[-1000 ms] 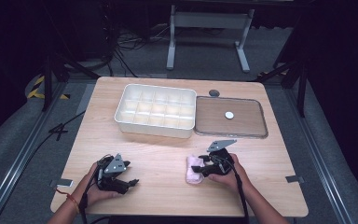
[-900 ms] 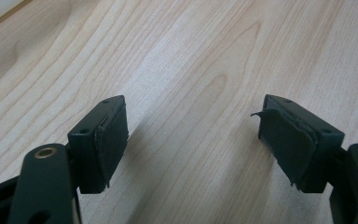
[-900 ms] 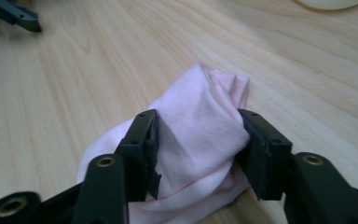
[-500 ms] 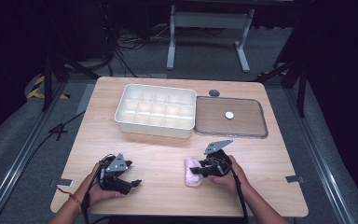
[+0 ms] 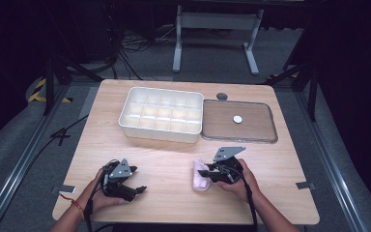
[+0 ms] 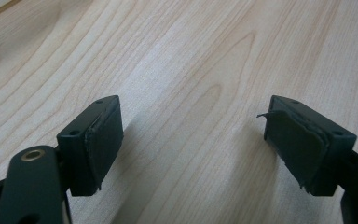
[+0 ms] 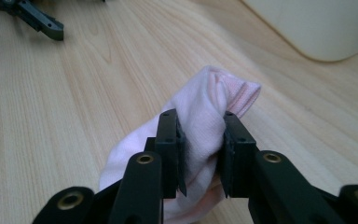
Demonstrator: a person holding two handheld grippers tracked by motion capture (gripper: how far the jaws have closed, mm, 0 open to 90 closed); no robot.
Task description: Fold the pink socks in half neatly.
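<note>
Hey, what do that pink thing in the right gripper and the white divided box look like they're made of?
The pink thing looks like soft knit fabric, matte: it folds and bunches where the right gripper pinches it, and a ribbed edge shows at its tip. The white divided box looks like moulded plastic, smooth and slightly glossy, with rounded corners and thin dividers.

Light wooden table [image 5: 174, 159], four items on its surface

White compartment tray [image 5: 163, 114] at centre rear; brown lid [image 5: 239, 121] touching the tray's right side; grey disc [image 5: 221, 96] behind that lid; pink cloth [image 5: 200, 175] well in front of tray
</note>
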